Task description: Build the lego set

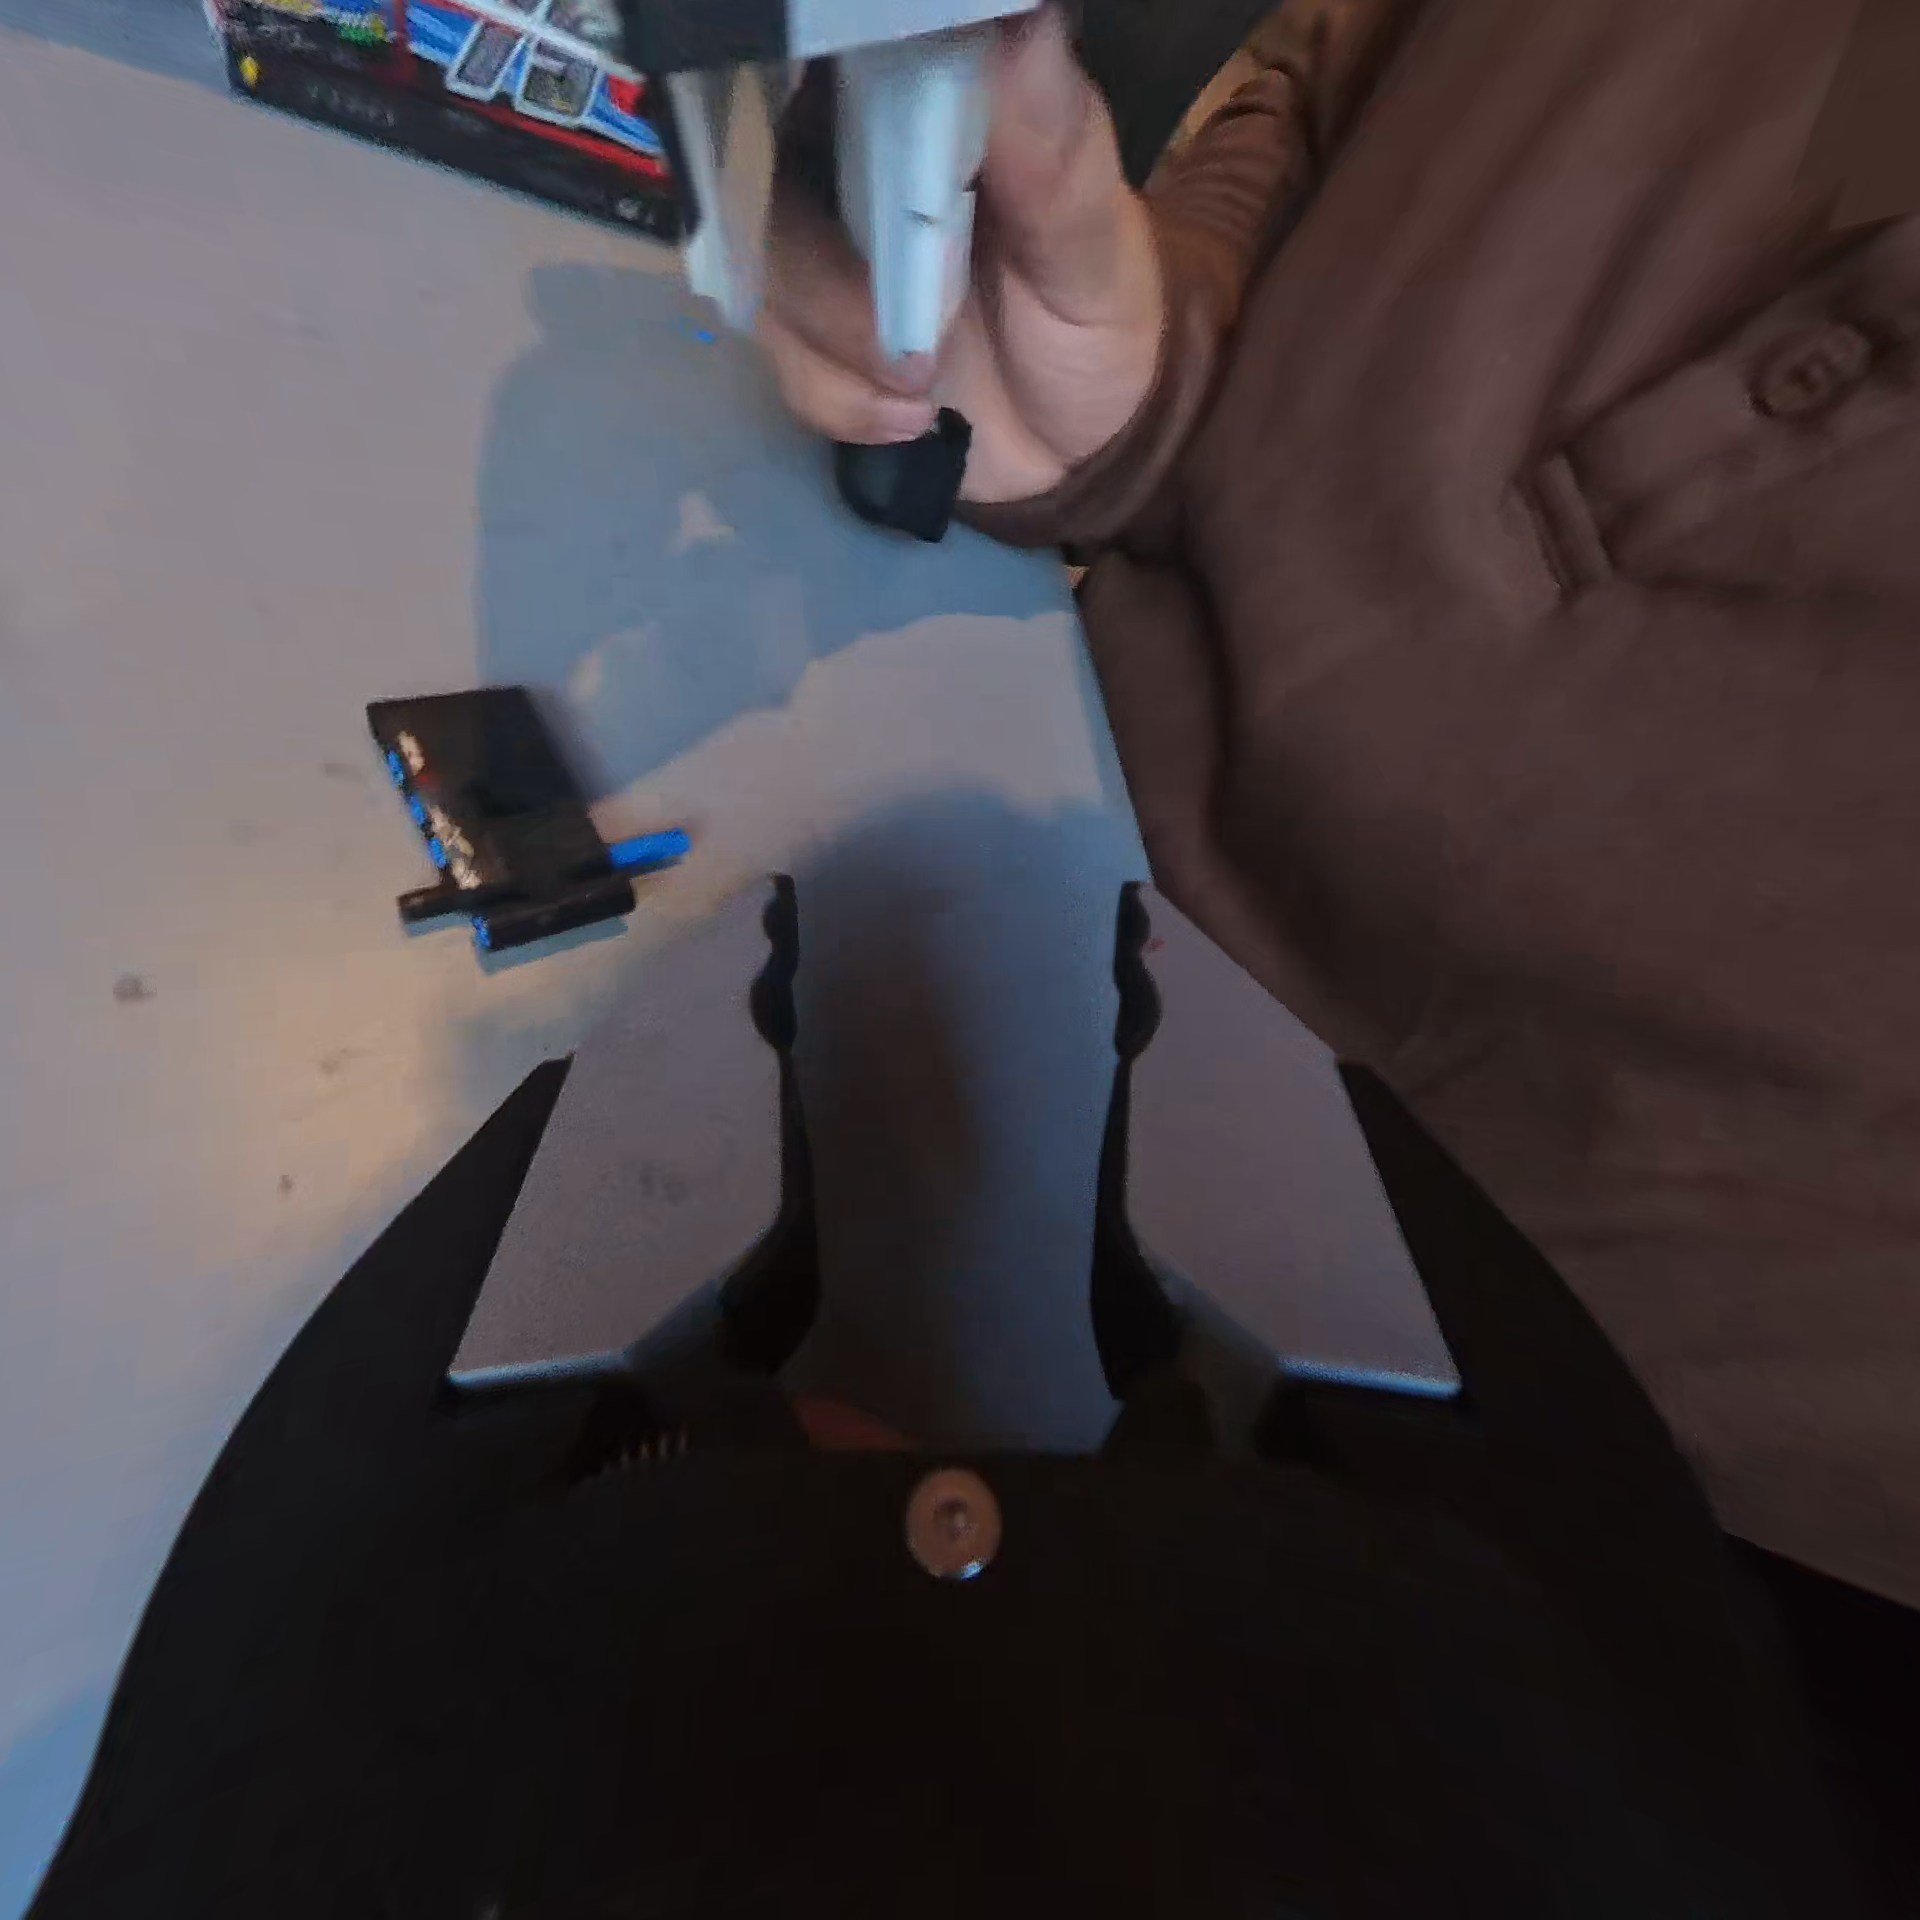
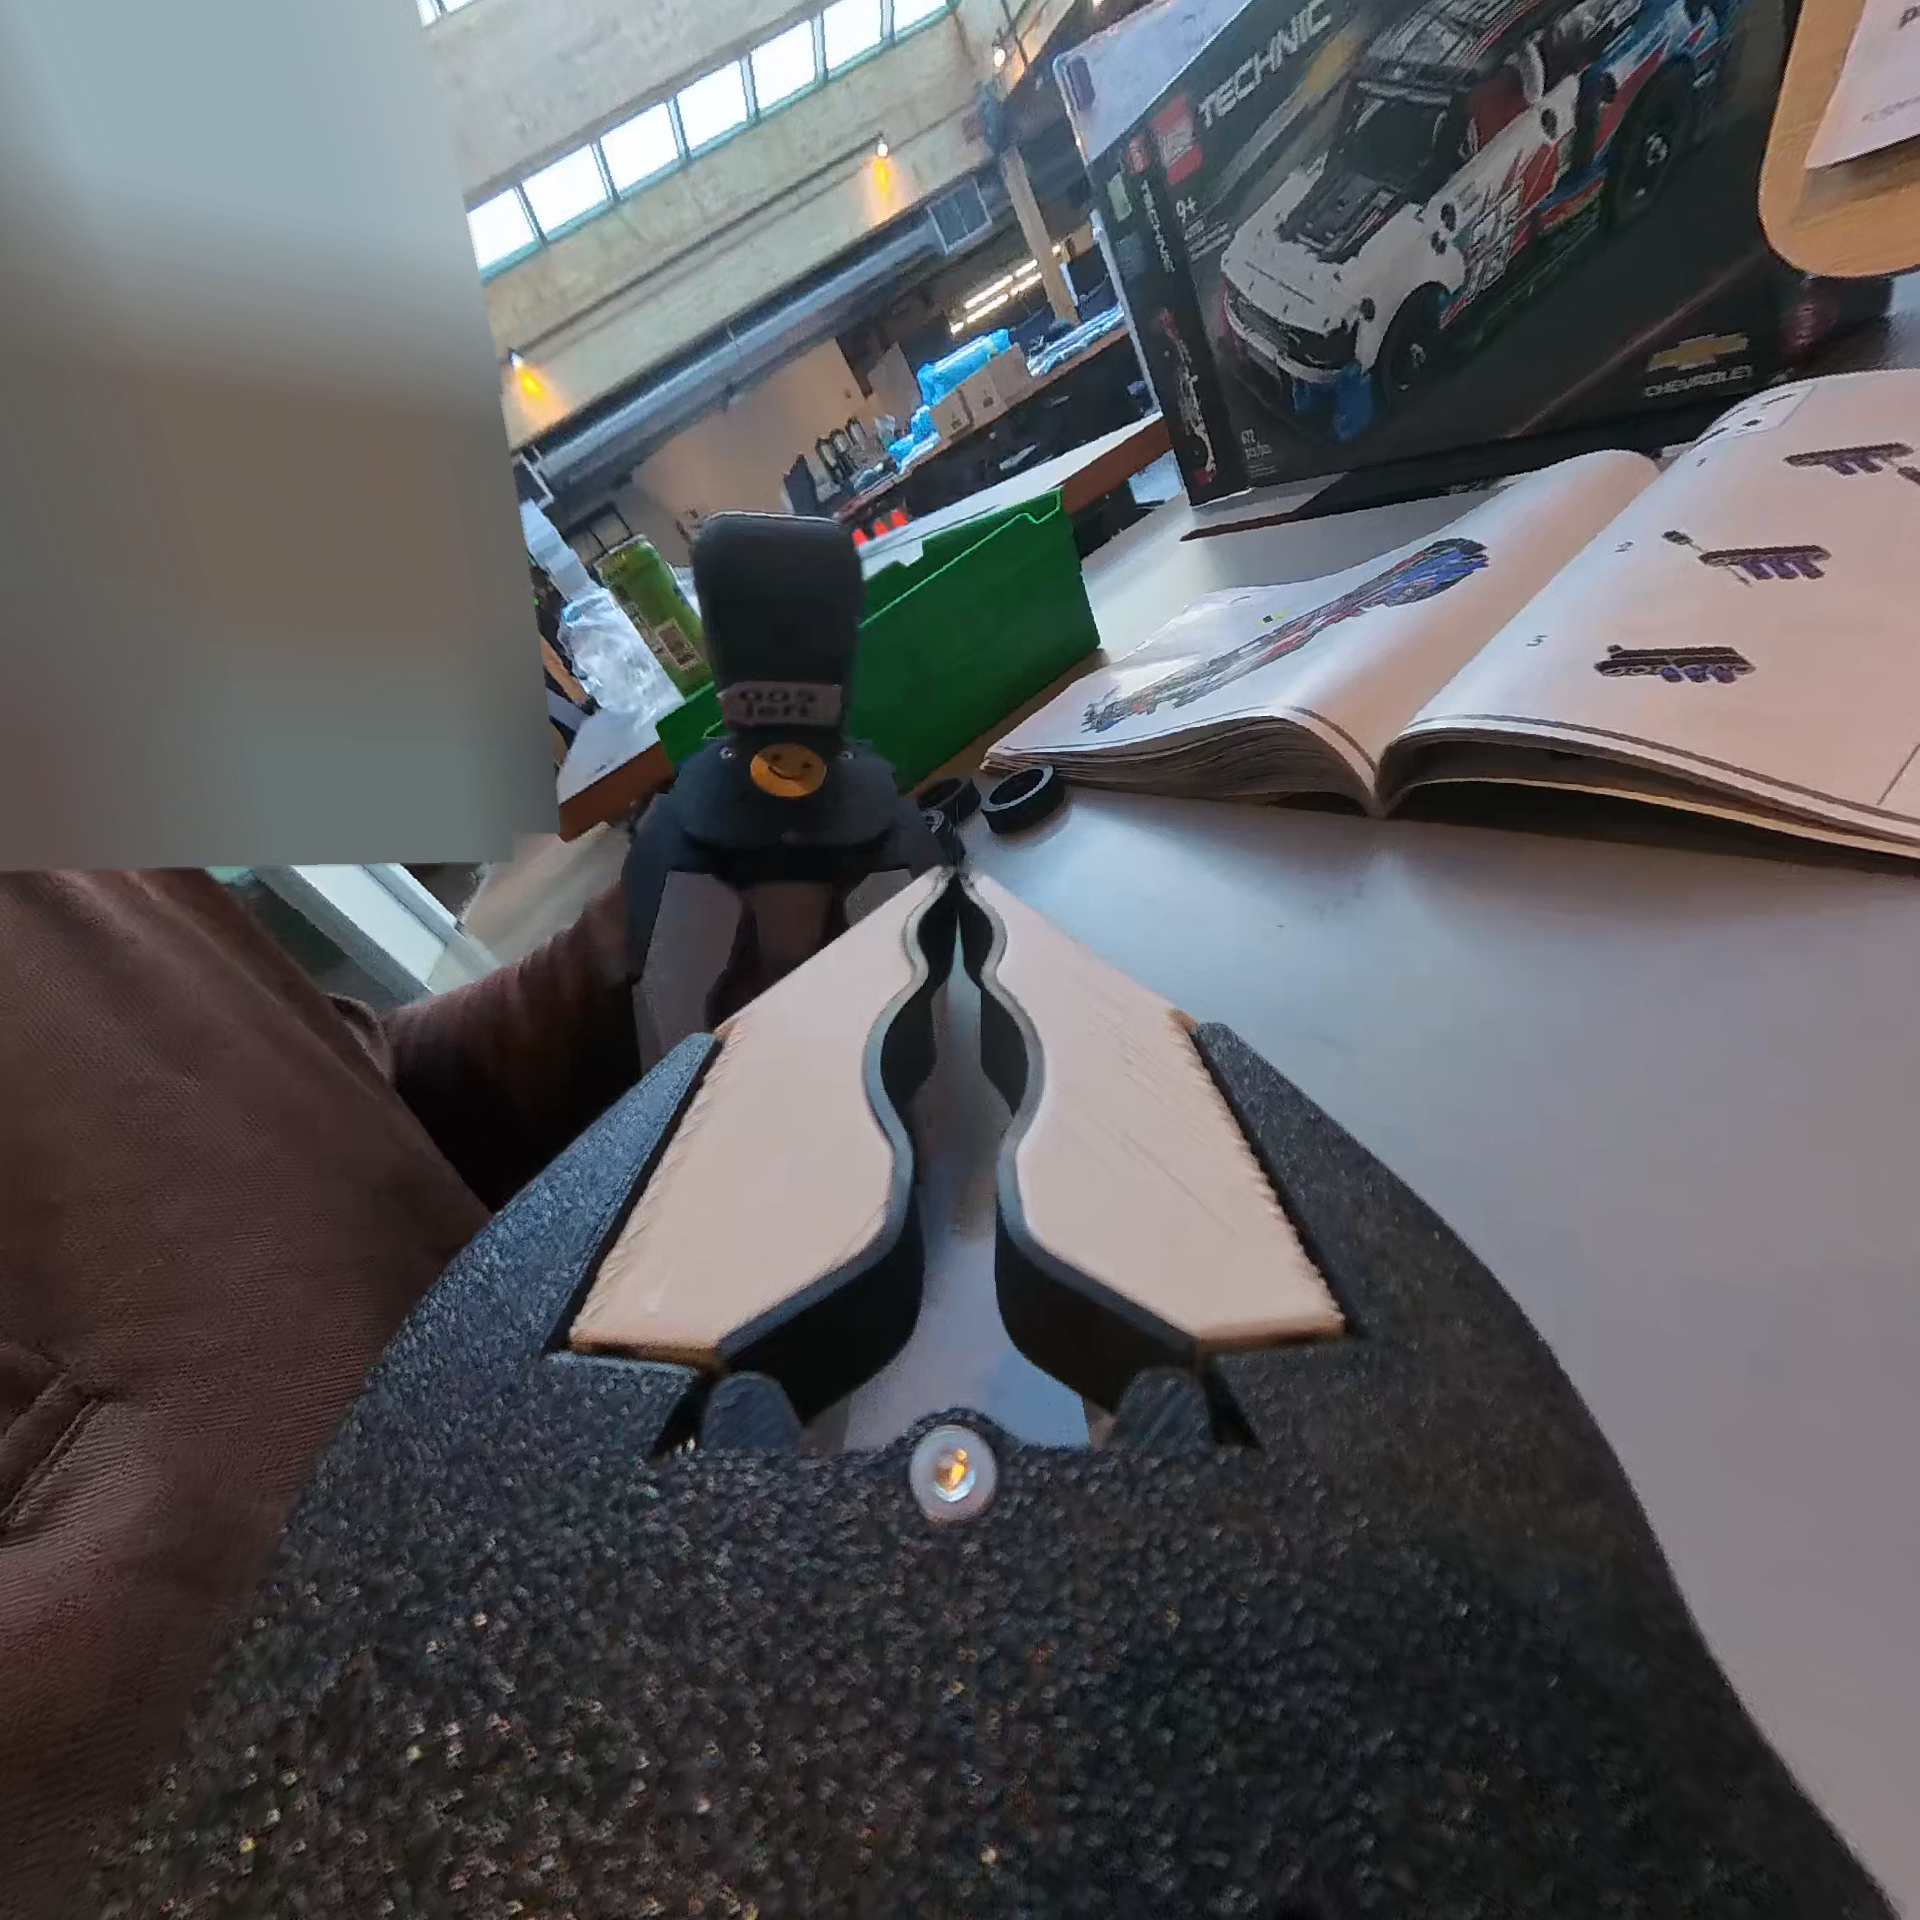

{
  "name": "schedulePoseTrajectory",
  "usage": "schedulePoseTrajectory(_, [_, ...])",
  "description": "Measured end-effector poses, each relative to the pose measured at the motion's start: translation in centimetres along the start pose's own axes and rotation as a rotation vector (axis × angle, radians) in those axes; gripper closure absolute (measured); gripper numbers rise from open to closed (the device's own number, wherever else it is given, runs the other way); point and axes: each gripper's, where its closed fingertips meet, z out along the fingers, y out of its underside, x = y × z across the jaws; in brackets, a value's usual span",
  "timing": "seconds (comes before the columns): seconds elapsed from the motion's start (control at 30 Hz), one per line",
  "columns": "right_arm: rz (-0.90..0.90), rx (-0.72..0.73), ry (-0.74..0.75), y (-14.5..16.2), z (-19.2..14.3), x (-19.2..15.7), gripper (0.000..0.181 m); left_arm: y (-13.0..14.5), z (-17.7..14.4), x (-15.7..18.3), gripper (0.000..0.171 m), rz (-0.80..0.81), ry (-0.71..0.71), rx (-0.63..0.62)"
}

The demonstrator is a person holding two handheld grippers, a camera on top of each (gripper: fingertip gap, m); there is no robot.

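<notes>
Left wrist view steep above table [image 1: 260, 468], right wrist view low (nearly level), both sharing brown sleeve [image 2: 208, 1143]

Green bin [image 2: 966, 623], green can [image 2: 652, 608], brown sleeve [image 1: 1507, 623].

lego assembly [image 1: 499, 816] on table [image 1: 208, 468], open booklet [image 2: 1455, 665] before box [image 2: 1455, 239], bin [image 2: 966, 634] left
</notes>
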Motion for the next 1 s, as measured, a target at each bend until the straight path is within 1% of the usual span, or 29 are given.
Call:
schedulePoseTrajectory(0.07, [0.012,0.004,0.006,-0.1,-0.5,0.3,0.181,-0.9,-0.5,0.1,0.116,0.047,-0.016,0.057])
schedulePoseTrajectory(0.1, [0.009,0.004,0.013,-0.1,-0.8,0.3,0.181,-1.4,-1.2,-0.4,0.12,0.079,-0.064,0.097])
schedulePoseTrajectory(0.17, [-0.002,0.014,0.02,-0.2,-1.6,0.2,0.181,-1.8,-3.1,-2.7,0.122,0.104,-0.233,0.142])
schedulePoseTrajectory(0.2, [-0.006,0.024,0.021,-0.2,-1.9,0.1,0.181,-1.7,-4.0,-3.9,0.118,0.073,-0.314,0.147])
schedulePoseTrajectory(0.23, [-0.01,0.031,0.024,-0.3,-2.2,0.1,0.181,-1.3,-4.3,-4.5,0.108,0.027,-0.332,0.137])
schedulePoseTrajectory(0.27, [-0.012,0.031,0.026,-0.2,-2.5,0.0,0.181,-1.0,-4.2,-4.7,0.103,-0.016,-0.326,0.12])
schedulePoseTrajectory(0.33, [-0.021,0.022,0.024,0.0,-2.8,-0.3,0.181,-0.4,-3.5,-5.7,0.102,-0.054,-0.37,0.073])
schedulePoseTrajectory(0.4, [-0.034,0.014,0.025,0.1,-3.0,-0.5,0.181,-0.4,-2.6,-5.9,0.11,-0.044,-0.389,0.029])
schedulePoseTrajectory(0.47, [-0.037,0.006,0.027,0.3,-3.2,-0.8,0.181,-0.6,-1.5,-5.1,0.107,-0.052,-0.356,0.001])
schedulePoseTrajectory(0.53, [-0.035,-0.002,0.03,0.6,-3.6,-1.0,0.181,-0.8,0.0,-3.5,0.108,-0.077,-0.278,-0.009])
schedulePoseTrajectory(0.6, [-0.027,-0.01,0.042,0.8,-4.2,-0.9,0.181,-1.1,2.0,-1.1,0.112,-0.05,-0.18,-0.003])
schedulePoseTrajectory(0.63, [-0.018,-0.015,0.05,0.9,-4.6,-0.8,0.181,-1.2,2.7,-0.1,0.114,-0.016,-0.156,-0.002])
schedulePoseTrajectory(0.7, [0.009,-0.017,0.062,1.0,-5.3,-0.5,0.181,-2.3,2.7,1.3,0.119,0.042,-0.138,0.047])
schedulePoseTrajectory(0.73, [0.027,-0.02,0.065,1.0,-5.6,-0.4,0.181,-3.1,2.1,1.5,0.12,0.053,-0.143,0.085])
schedulePoseTrajectory(0.77, [0.047,-0.033,0.064,1.3,-5.7,-0.3,0.181,-3.9,1.1,1.0,0.121,0.06,-0.187,0.116])
schedulePoseTrajectory(0.8, [0.065,-0.044,0.058,1.4,-5.8,-0.2,0.181,-4.5,-0.1,-0.3,0.12,0.068,-0.271,0.126])
schedulePoseTrajectory(0.87, [0.085,-0.046,0.043,1.5,-5.8,-0.3,0.181,-4.7,-1.9,-3.3,0.112,0.111,-0.437,0.061])
schedulePoseTrajectory(0.9, [0.088,-0.047,0.038,1.6,-5.8,-0.3,0.181,-4.6,-2.2,-4.4,0.107,0.116,-0.475,0.018])
schedulePoseTrajectory(0.97, [0.096,-0.063,0.038,1.8,-5.7,-0.3,0.181,-4.2,-1.5,-5.5,0.098,0.04,-0.491,-0.046])
schedulePoseTrajectory(1.0, [0.112,-0.092,0.038,2.2,-5.6,-0.2,0.181,-3.9,-0.9,-5.7,0.098,0.001,-0.501,-0.07])
